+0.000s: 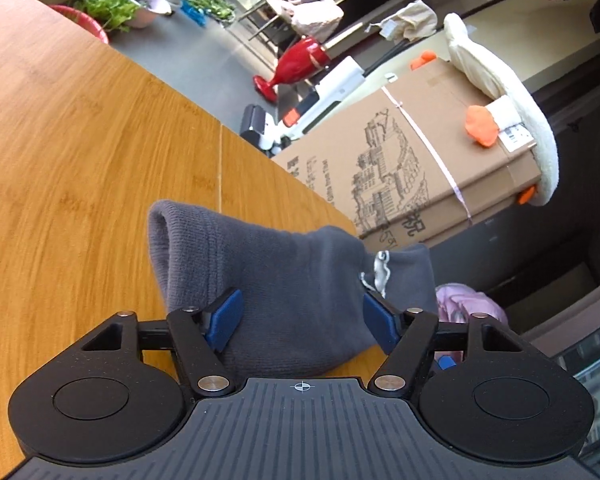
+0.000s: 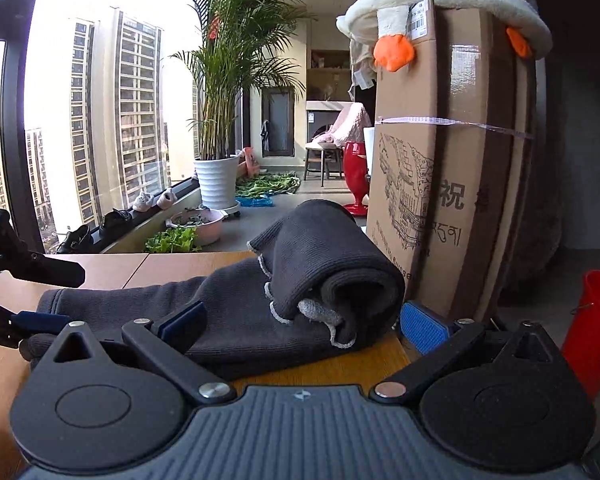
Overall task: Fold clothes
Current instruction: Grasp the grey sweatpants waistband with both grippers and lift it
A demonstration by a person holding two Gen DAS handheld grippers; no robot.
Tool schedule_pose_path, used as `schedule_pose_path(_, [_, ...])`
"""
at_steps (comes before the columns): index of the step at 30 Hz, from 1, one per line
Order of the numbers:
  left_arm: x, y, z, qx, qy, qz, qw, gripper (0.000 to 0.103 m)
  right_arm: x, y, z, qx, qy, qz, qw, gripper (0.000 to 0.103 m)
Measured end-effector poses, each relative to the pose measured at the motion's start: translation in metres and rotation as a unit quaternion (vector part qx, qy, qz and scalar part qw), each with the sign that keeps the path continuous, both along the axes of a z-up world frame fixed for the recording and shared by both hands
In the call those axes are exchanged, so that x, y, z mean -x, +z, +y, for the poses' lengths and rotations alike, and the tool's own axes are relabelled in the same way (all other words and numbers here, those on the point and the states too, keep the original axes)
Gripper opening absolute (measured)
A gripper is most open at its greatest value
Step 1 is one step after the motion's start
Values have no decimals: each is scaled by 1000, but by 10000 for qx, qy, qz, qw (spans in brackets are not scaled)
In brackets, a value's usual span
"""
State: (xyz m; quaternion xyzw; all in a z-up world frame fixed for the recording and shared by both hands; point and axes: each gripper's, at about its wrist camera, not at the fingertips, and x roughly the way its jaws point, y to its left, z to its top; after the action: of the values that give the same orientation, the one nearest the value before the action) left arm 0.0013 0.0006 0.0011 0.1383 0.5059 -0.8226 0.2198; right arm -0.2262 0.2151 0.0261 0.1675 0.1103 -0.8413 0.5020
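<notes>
Grey garment (image 1: 284, 280) on wooden counter (image 1: 80, 160) at its edge, lying between spread pads of left claw (image 1: 302, 320), ungripped. Right claw (image 2: 302, 326) likewise spread wide, garment (image 2: 236, 312) just ahead. Rolled at one end, ribbed cuff, pale stitched hem.

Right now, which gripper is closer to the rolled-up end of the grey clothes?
Right. The right gripper sits open right at the rolled end of the grey garment; the left gripper straddles the garment's other end.
</notes>
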Motion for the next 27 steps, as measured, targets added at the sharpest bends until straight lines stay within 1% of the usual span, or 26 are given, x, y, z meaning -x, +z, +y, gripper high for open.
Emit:
schedule_pose_path(1, [-7,6,3,121,107,-129,9998,66,-5,-3,4,-27,127,5,9999,103])
schedule_pose_path(3, [-20,17,9,364,320,-387,9981,66,-15,-12,30,-48,444,26,9990,103])
schedule_pose_path(4, [-26,22,12,485,427,-515,9966,69,-24,-9,32,31,649,9,9979,103])
schedule_pose_path(6, [-39,34,19,726,640,-772,9923,78,-34,2,27,69,1192,-284,9924,103])
schedule_pose_path(7, [-48,36,21,823,729,-871,9901,91,-37,2,18,48,1423,-506,9885,103])
schedule_pose_path(8, [-61,33,21,890,798,-934,9884,101,-35,4,5,-19,1694,-881,9816,103])
schedule_pose_path(9, [-73,30,22,957,867,-997,9866,102,-29,5,-8,-99,1936,-1382,9712,103])
schedule_pose_path(10, [-79,26,20,972,902,-1038,9857,103,-29,-2,-17,-144,2151,-1848,9588,103])
schedule_pose_path(11, [-85,17,16,891,859,-1034,9869,103,-26,-8,-27,-215,2321,-2273,9455,103])
schedule_pose_path(12, [-93,12,13,820,803,-1009,9883,103,-20,-15,-40,-315,2342,-2512,9387,103])
schedule_pose_path(13, [-94,10,13,813,783,-993,9886,103,-17,-23,-55,-367,2227,-2526,9409,103])
schedule_pose_path(14, [-94,10,13,834,757,-988,9887,103,-16,-30,-67,-438,1946,-2299,9526,103])
schedule_pose_path(15, [-94,10,12,888,727,-981,9885,103,-20,-28,-70,-463,1298,-1535,9785,103])
schedule_pose_path(16, [-94,10,11,925,693,-978,9885,103,-28,-20,-65,-280,685,-736,9945,103])
schedule_pose_path(17, [-93,11,11,935,656,-1000,9884,103,-33,-15,-56,-10,296,-110,9995,103])
schedule_pose_path(18, [-91,13,12,966,621,-1038,9879,103,-35,-12,-49,246,0,385,9990,103])
schedule_pose_path(19, [-90,13,13,1032,591,-1062,9872,103,-31,-10,-44,404,1,452,9982,103])
schedule_pose_path(22, [-79,22,21,1384,388,-1017,9844,103,-8,0,-38,417,678,-350,9962,103])
schedule_pose_path(23, [-73,26,24,1533,288,-966,9830,103,-4,-4,-43,226,943,-652,9931,103])
schedule_pose_path(24, [-68,28,26,1651,193,-916,9818,103,1,-9,-49,68,1248,-1021,9869,103])
schedule_pose_path(25, [-63,29,28,1731,104,-866,9810,103,7,-8,-49,57,1551,-1448,9772,103])
schedule_pose_path(26, [-59,28,28,1789,42,-845,9802,103,11,-11,-51,3,1769,-1769,9682,103])
schedule_pose_path(27, [-56,26,27,1759,24,-894,9803,103,13,-14,-55,-32,1947,-1943,9614,103])
